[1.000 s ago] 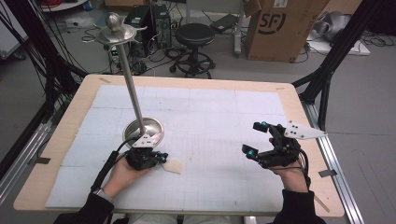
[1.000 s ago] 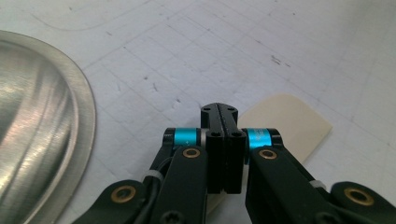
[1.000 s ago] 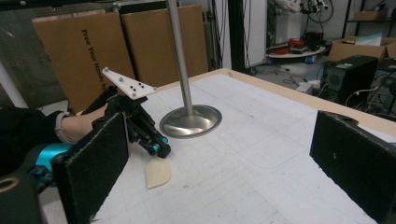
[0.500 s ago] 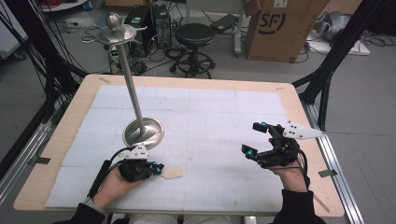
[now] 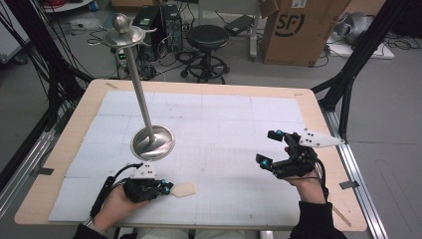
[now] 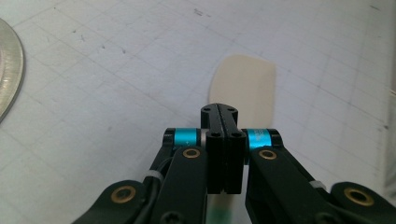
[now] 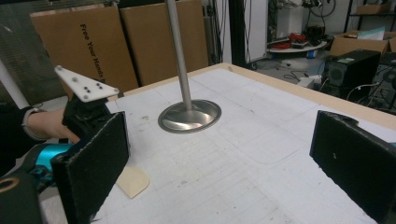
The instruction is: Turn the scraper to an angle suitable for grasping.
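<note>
A: High view, lower left of frame: left hand-held gripper (image 5: 168,188) lies low on the desk (image 5: 308,102), jaws clenched on one end of a flat beige spatula (image 5: 183,188). Blade sticks out to the right, flat on the white mat (image 5: 224,129).

B: Left gripper view agrees? Jaws look pressed together there.

A: Yes, jaws meet at frame centre, spatula (image 6: 245,86) runs up from the tips, a greenish bit of it shows below them. Rim of the metal stand (image 6: 10,70) at the left edge.

B: Stand position?

A: Round base left of centre in the high view, stand (image 5: 152,141) just above the left hand, pole leaning up to a saucer-like top at upper left. Apart from the spatula.

B: Right side?

A: Right hand-held gripper (image 5: 270,148) at right of frame, raised off the mat, jaws spread wide, nothing between them. Right gripper view shows the pads far apart, stand (image 7: 189,114) at centre, spatula (image 7: 133,181) at lower left.
</note>
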